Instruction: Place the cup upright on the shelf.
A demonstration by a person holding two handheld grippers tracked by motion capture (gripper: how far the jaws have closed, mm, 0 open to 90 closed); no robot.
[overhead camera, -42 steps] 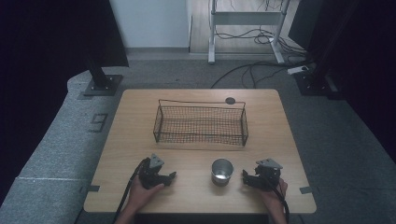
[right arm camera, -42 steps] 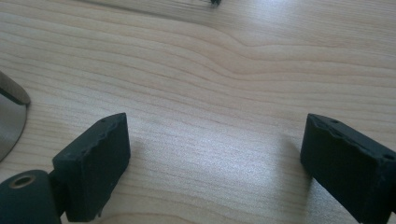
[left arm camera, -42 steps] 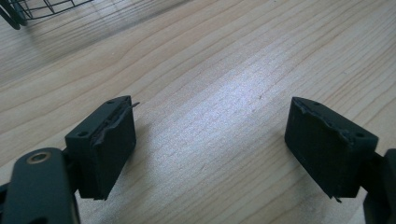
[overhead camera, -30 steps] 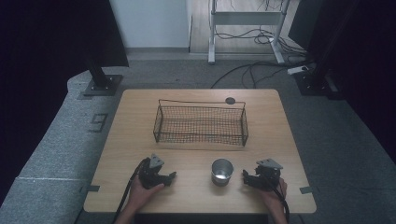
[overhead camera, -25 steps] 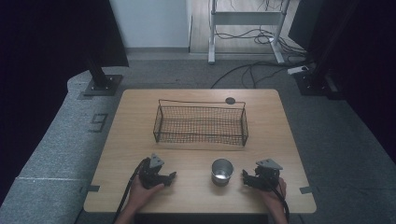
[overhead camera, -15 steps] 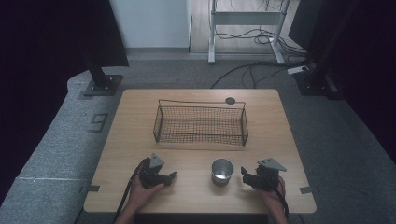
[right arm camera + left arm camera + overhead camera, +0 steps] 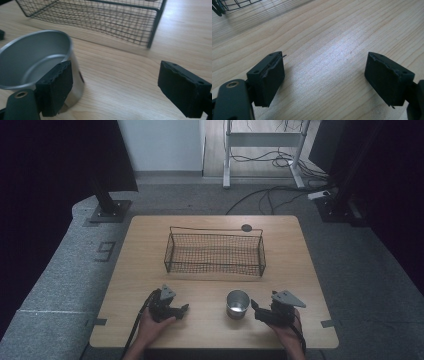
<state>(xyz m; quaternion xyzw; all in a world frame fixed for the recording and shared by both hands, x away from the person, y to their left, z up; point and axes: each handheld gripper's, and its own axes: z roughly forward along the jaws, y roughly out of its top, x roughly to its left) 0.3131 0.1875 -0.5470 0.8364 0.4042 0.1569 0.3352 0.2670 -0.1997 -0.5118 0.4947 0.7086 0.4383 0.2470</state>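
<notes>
Left claw (image 7: 183,309) low over bare tabletop (image 7: 150,245), jaws wide apart, nothing between them, touching nothing. Metal cup (image 7: 237,303) stands upright on the tabletop between my two claws, near the front edge, with the wire basket (image 7: 215,254) behind it. Right claw (image 7: 253,307) just beside the cup's right side; jaws have just been closing but show a broad gap with only wood between them. In the right gripper view one pad (image 7: 55,85) sits in front of the cup wall; contact unclear. Not gripping.
</notes>
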